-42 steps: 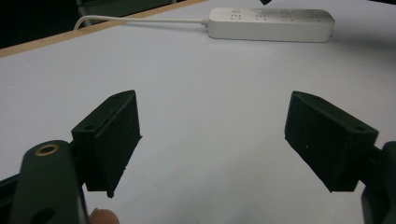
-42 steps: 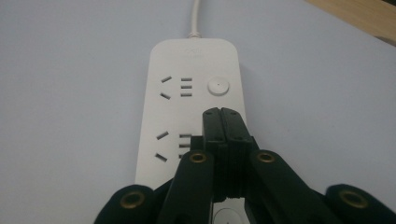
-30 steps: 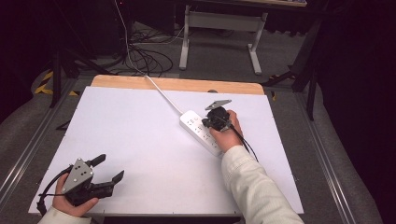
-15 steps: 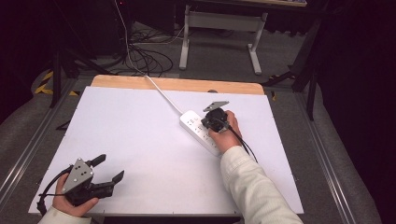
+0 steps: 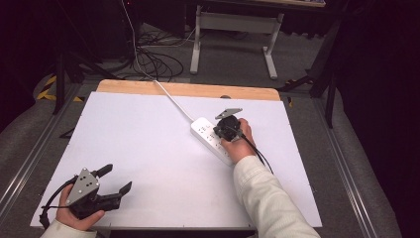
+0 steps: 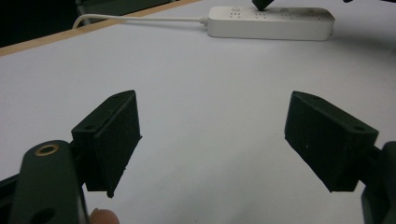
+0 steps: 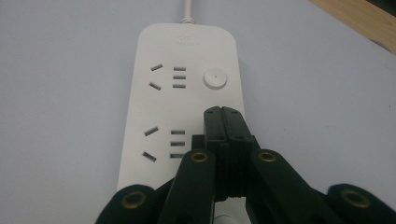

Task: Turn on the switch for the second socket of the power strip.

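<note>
White sheeting is covering the bench [image 5: 148,148] in front of me, with a strip of bare wood showing along its far edge. Nearest to me, at the front left corner, my left hand [image 5: 74,218] is resting low on the surface, holding the left hand-held gripper [image 5: 115,181] with its jaws standing wide apart and nothing between them, pointing across toward the middle. Farther out on the right, my sleeved forearm is reaching forward and my right hand [image 5: 242,141] is tipping the right hand-held gripper [image 7: 223,112] down over the white power strip [image 7: 163,93]. Its jaws are pressed fully together, the tips hanging just short of the round button [image 7: 215,78] near the strip's cord end. Beyond, the white cord [image 5: 173,101] is running off the bench's far edge.
</note>
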Demonstrator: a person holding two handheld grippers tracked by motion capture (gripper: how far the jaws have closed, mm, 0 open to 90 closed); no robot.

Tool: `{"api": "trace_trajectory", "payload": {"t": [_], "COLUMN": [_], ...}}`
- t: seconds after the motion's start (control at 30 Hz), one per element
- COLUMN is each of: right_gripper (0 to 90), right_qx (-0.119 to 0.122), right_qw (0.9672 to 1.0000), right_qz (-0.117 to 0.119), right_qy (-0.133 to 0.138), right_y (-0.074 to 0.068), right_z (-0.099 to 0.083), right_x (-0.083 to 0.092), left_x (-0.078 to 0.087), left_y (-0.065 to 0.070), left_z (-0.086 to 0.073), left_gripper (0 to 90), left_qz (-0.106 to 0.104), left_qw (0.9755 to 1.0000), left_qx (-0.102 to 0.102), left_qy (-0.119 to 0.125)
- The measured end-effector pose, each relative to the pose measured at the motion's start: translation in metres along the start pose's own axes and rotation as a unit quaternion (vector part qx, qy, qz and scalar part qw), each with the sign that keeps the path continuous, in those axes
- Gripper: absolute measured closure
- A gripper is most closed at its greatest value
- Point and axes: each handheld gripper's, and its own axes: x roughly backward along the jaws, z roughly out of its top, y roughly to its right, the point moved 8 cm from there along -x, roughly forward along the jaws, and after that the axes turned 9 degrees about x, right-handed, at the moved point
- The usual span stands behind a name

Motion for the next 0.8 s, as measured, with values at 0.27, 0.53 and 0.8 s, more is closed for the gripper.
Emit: {"api": "trace_trajectory", "payload": {"t": [0.27,0.53,0.8], "right_gripper": [90.0,90.0,90.0], "right_qx": [-0.004,-0.008,0.000], "right_qw": [1.0000,1.0000,0.9999], "right_qz": [-0.004,0.000,-0.009], "right_qy": [-0.003,-0.002,-0.006], "right_y": [0.0000,0.0002,-0.0015], "right_z": [-0.0001,-0.0009,-0.0006], "right_x": [-0.0005,-0.0008,-0.0012], "left_x": [-0.0005,-0.0011,-0.0011], "left_y": [0.0003,0.0010,0.0016], "left_z": [-0.0004,-0.0009,-0.0010], "left_gripper": [18.6,18.6,18.6], "left_qz": [0.000,-0.001,-0.001], "left_qw": [1.0000,1.0000,1.0000], "left_qx": [-0.003,-0.003,0.000], "left_qy": [-0.003,-0.004,-0.004]}}
